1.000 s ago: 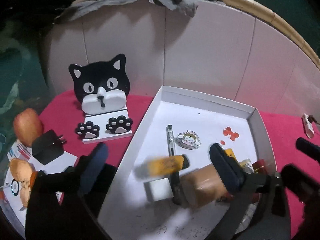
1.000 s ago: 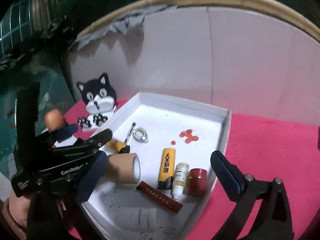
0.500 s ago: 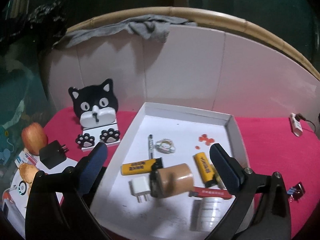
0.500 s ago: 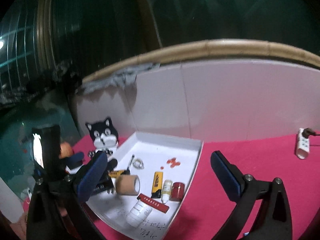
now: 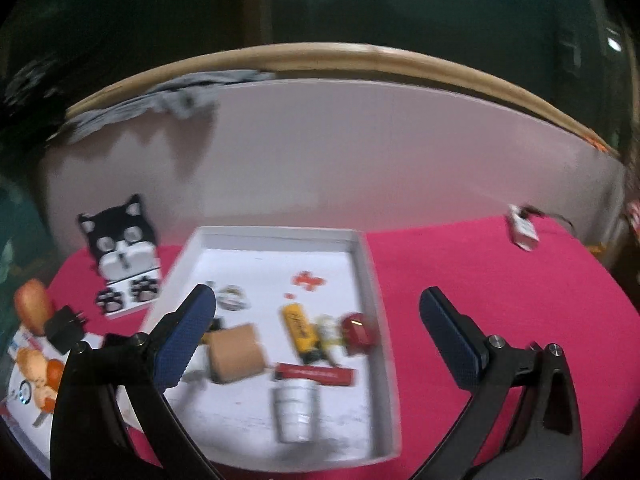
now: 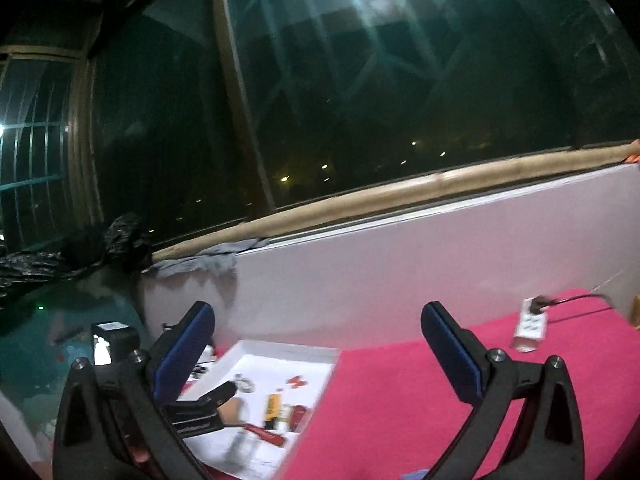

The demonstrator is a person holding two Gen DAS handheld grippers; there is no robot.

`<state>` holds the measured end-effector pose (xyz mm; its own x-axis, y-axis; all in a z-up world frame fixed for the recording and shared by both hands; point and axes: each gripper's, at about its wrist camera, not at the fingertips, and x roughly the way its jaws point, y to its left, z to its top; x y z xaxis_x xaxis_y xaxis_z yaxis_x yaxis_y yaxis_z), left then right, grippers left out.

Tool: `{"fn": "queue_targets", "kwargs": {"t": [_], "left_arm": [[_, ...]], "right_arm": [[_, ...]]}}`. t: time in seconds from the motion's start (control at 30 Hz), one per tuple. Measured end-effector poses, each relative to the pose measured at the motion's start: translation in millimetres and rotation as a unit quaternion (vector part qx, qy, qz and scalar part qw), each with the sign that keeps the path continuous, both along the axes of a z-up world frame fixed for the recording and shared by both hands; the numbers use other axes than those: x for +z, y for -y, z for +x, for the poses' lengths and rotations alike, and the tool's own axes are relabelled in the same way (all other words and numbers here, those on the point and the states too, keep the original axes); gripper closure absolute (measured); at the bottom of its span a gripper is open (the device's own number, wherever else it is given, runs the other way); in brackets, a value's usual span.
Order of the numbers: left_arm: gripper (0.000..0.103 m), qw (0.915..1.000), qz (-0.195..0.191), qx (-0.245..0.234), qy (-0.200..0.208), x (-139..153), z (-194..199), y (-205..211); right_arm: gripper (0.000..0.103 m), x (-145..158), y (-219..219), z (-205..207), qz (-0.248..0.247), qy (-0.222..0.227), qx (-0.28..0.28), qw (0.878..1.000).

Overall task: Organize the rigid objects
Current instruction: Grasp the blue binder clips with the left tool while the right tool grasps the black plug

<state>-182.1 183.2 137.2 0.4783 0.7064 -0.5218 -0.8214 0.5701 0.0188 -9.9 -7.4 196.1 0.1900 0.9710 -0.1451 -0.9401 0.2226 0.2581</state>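
Note:
A white tray (image 5: 372,280) lies on the pink cloth. In it are a tan tape roll (image 5: 236,352), a yellow lighter (image 5: 298,326), a small dropper bottle (image 5: 329,332), a red cap (image 5: 358,330), a red strip (image 5: 316,375), a white bottle (image 5: 294,410) and a white plug (image 5: 196,364). My left gripper (image 5: 318,336) hangs open above the tray's near half, empty. My right gripper (image 6: 318,344) is open and empty, raised high, with the tray (image 6: 320,354) low at its left and the left gripper's finger (image 6: 208,400) in front of it.
A black-and-white cat phone stand (image 5: 122,256), an apple (image 5: 32,306) and a black charger (image 5: 64,326) sit left of the tray. A white power strip (image 5: 524,232) with a cable lies at the far right. A white board and dark windows back the table.
Both grippers have pulled back and risen, so the tray looks smaller and lower. The yellow lighter that was blurred in motion one second ago now lies in the tray. Both stay open.

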Motion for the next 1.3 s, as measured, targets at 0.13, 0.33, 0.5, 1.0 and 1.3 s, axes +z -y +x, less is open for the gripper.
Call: {"fn": "queue_targets", "kwargs": {"t": [0.13, 0.33, 0.5, 1.0, 1.3], "left_arm": [[0.000, 0.9973, -0.015, -0.066, -0.030, -19, 38, 25], [0.000, 0.9784, -0.054, -0.170, -0.105, -67, 95, 54], [0.000, 0.9680, -0.074, -0.198, -0.135, -90, 110, 60], [0.026, 0.9393, -0.092, -0.281, -0.173, -114, 156, 71], [0.048, 0.9280, -0.106, -0.315, -0.168, -116, 189, 69]], "right_arm": [[0.000, -29, 15, 35, -0.048, -0.009, -0.037, 0.998], [0.000, -111, 2, 70, -0.216, -0.056, 0.010, 0.975], [0.001, -173, -9, 63, -0.319, -0.030, 0.037, 0.947], [0.083, -195, -32, 64, -0.316, -0.029, 0.073, 0.946], [0.083, -180, 22, 102, -0.258, -0.093, 0.012, 0.962]]}}
